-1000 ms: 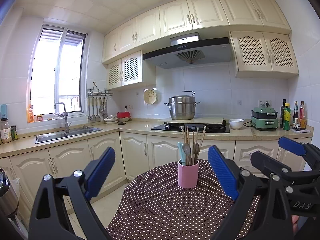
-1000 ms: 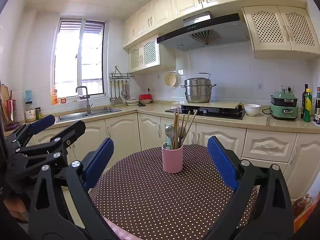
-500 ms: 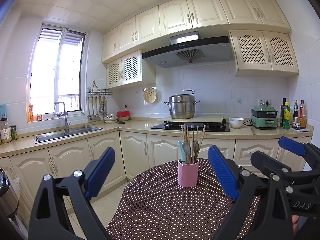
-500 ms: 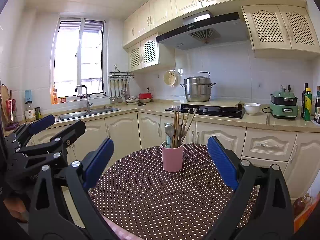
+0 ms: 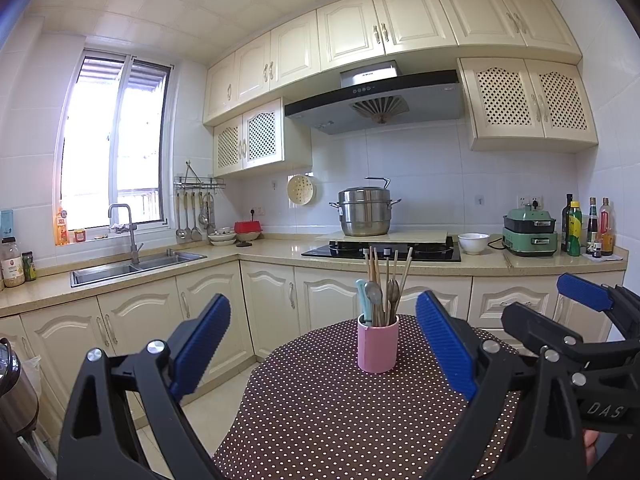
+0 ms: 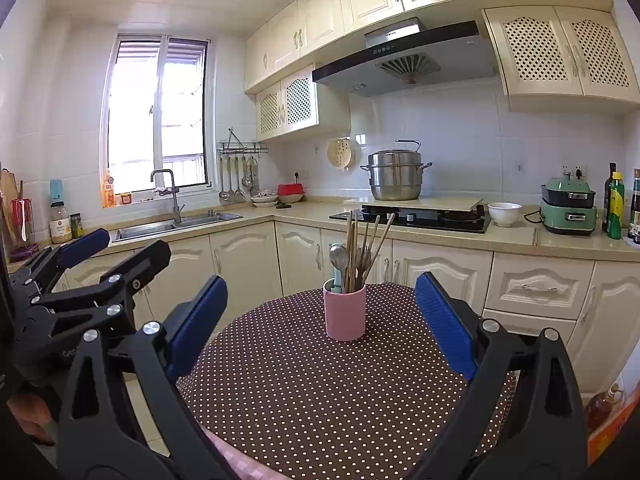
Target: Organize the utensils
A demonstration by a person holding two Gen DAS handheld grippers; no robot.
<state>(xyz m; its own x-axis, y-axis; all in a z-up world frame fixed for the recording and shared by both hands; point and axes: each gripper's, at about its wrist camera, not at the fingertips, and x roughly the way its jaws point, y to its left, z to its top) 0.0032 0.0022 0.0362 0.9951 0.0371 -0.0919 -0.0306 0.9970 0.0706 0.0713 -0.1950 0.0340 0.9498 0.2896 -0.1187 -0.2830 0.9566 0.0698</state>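
Pink cup (image 5: 377, 347) stands upright at centre frame in both wrist views, on the dotted tablecloth (image 5: 320, 412) of a round table, toward its far side. It holds the utensils: wooden chopsticks (image 5: 390, 268) fanning out at the top, a metal spoon (image 5: 374, 293), a pale blue handle (image 5: 361, 292) at the left of the bunch.

Left gripper (image 5: 324, 344): released, blue pads wide apart, nothing between them, well short of the cup. Right gripper (image 6: 322, 322): likewise spread and empty, cup seen between its pads but farther off.

Handling, judged:
- Chopsticks look light, stiff, thin (likely to roll or slip between flat pads); pinch near the upper third, above the rim.
- Spoon probably heavier, smooth; take the neck below the bowl.
- Cup looks top-heavy; steady its wall while pulling.
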